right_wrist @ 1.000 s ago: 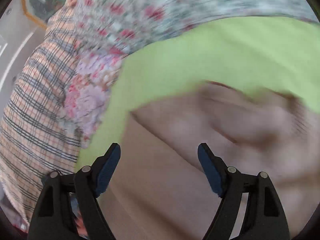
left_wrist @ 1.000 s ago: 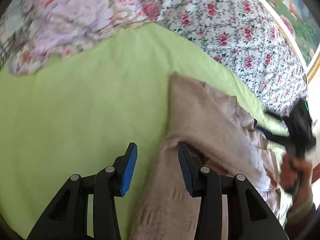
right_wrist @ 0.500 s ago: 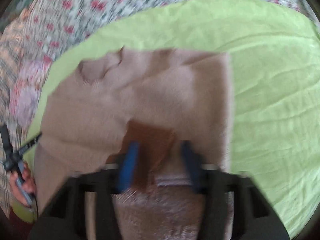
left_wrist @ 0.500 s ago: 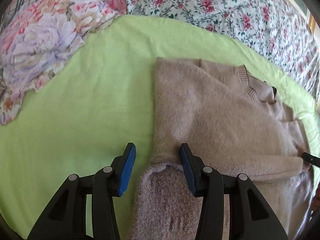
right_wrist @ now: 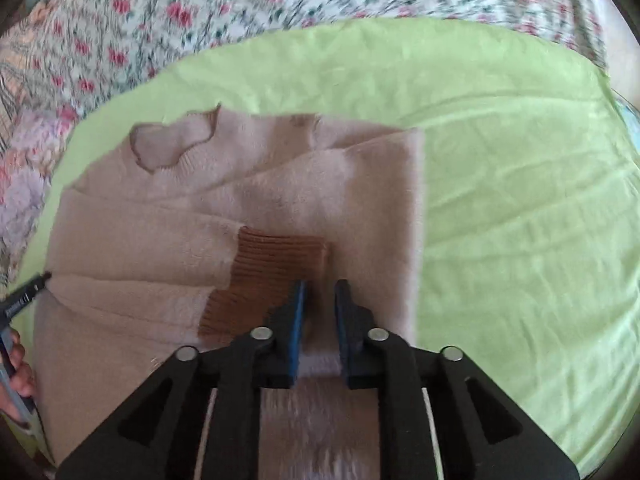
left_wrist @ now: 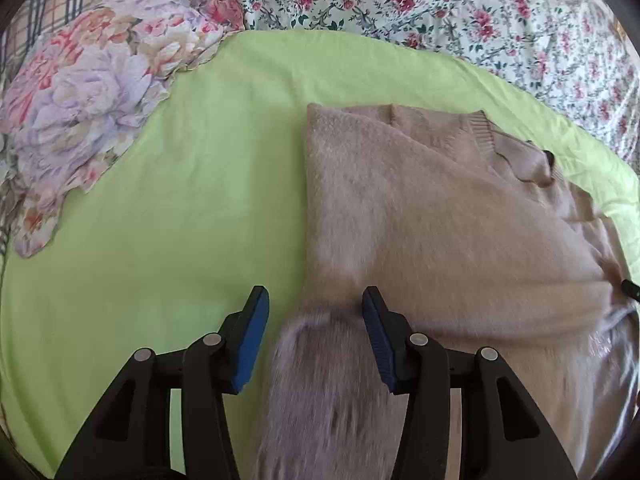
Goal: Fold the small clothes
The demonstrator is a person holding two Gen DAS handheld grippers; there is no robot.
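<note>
Where the left wrist camera looks: beige sweater (left_wrist: 432, 208) flat on green sheet (left_wrist: 180, 200), one sleeve folded across; left gripper (left_wrist: 314, 312) spread wide, sweater's edge between its pads. Right wrist camera: right gripper (right_wrist: 320, 300) nearly closed, pinching sweater fabric beside the brown ribbed cuff (right_wrist: 264, 276); floral bedding (right_wrist: 160, 12) beyond.

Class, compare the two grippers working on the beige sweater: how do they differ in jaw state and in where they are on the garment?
The left gripper is wide open, astride the sweater's left folded edge; the right gripper is nearly shut, pinching sweater fabric. The left sits by plain beige knit; the right sits beside the brown ribbed cuff. Both have black frames with blue pads, over the green sheet.
</note>
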